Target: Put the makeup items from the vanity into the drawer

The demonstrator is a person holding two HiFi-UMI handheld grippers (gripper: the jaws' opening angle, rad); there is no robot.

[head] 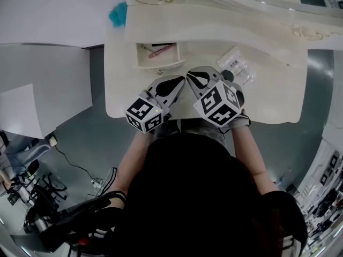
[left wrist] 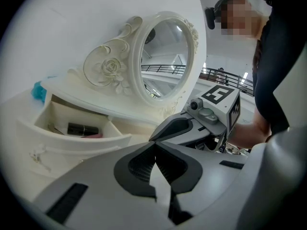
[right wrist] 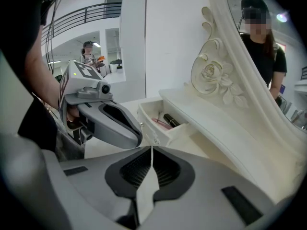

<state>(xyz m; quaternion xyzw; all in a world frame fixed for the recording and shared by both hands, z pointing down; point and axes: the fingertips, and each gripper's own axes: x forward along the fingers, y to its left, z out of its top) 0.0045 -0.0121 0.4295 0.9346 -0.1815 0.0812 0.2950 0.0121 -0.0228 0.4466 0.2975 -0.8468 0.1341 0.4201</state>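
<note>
While the grey left gripper (head: 178, 82) and right gripper (head: 195, 77) hover shut and empty above the cream vanity top (head: 268, 92), a black lipstick tube (left wrist: 82, 129) lies in the open white drawer (head: 161, 65); clear plastic packets (head: 236, 64) sit near the right gripper; probably between picks; next: open right jaws, reach packets.

A grey floor (head: 80, 138), plain white wall (left wrist: 72, 23) and a dark-railed balcony (right wrist: 84, 14) in a bright hall.

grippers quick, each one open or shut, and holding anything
Left gripper: shut, nothing between its jaws.
Right gripper: shut, nothing between its jaws.
</note>
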